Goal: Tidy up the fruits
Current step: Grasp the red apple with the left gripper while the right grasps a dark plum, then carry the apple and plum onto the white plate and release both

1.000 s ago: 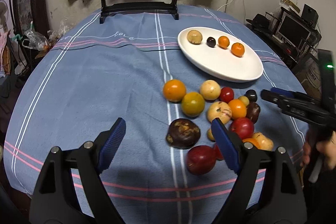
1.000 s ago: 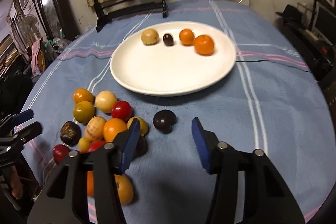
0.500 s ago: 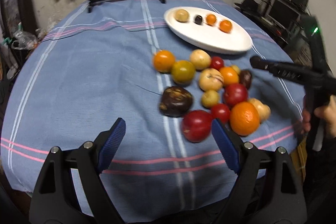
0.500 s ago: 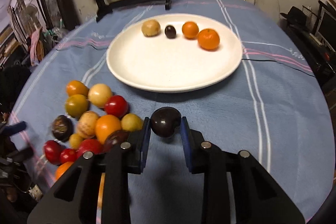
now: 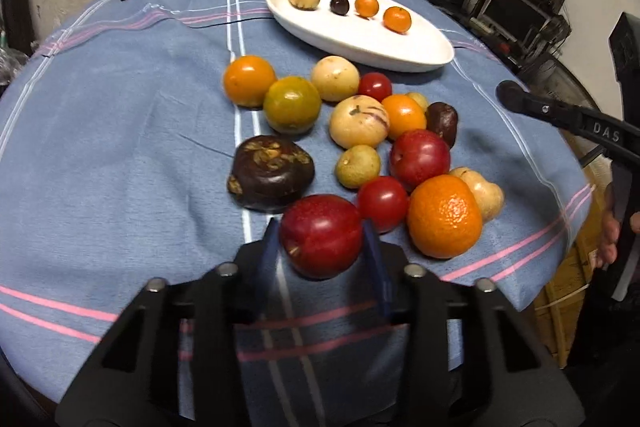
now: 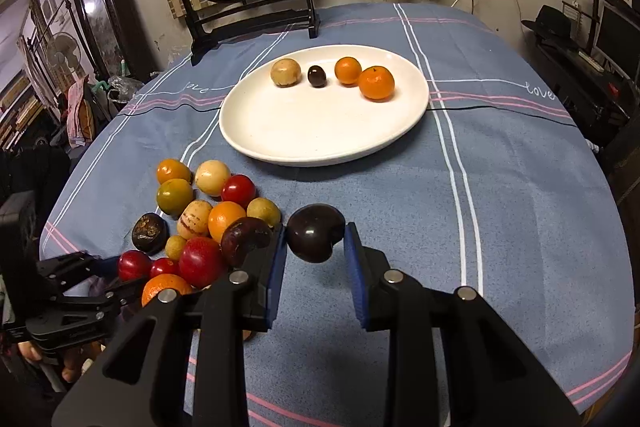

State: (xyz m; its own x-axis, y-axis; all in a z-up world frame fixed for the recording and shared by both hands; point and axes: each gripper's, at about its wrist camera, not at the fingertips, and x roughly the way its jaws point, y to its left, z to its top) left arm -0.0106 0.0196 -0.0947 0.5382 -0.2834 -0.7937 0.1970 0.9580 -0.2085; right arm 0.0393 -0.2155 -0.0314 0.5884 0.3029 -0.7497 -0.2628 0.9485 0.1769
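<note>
Right tongs point(image 6: 315, 251) grip the dark plum point(image 6: 316, 238): carry level to the plate point(image 6: 320, 143). Left tongs point(image 5: 320, 251) closing around the red apple point(image 5: 321, 235): seat squarely before lifting.

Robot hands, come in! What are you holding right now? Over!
Left gripper closing around a red plum. Right gripper shut on a dark plum, lifted. White plate ahead, four fruits on it, path clear.

tablecloth point(image 6: 520, 227): blue, white and pink stripes | plate point(image 6: 304, 135): white | gripper pads point(image 6: 276, 279): blue | held plum point(image 6: 316, 238): dark purple | apple point(image 5: 321, 235): red | orange point(image 5: 444, 215): orange
</note>
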